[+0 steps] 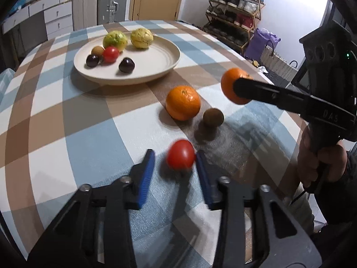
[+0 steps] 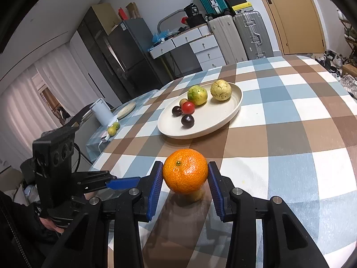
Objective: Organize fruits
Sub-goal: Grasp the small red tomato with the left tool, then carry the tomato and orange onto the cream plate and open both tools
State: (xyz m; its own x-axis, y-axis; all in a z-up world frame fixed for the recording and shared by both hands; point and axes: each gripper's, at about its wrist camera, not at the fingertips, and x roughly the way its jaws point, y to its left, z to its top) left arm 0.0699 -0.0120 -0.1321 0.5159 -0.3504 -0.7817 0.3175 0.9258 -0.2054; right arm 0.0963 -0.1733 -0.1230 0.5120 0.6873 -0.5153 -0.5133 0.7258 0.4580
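A red tomato [image 1: 180, 157] lies on the checked tablecloth between the blue pads of my left gripper [image 1: 175, 151]. It touches the right pad, a gap shows at the left pad, and its outline is blurred. My right gripper [image 2: 185, 164] is shut on an orange [image 2: 185, 170], held above the table; in the left wrist view that orange [image 1: 227, 80] hangs at the right. A second orange [image 1: 183, 102] and a brown kiwi [image 1: 213, 117] rest on the cloth. The cream plate [image 1: 151, 60] behind holds several fruits, among them a tomato and two dark ones.
A person's hand [image 1: 319, 163] grips the right tool's handle. The table's right edge runs close to a shoe rack [image 1: 234, 17] and a purple bag [image 1: 261, 42]. A low side table bears a white kettle [image 2: 101, 111] and two small citrus fruits [image 2: 112, 129].
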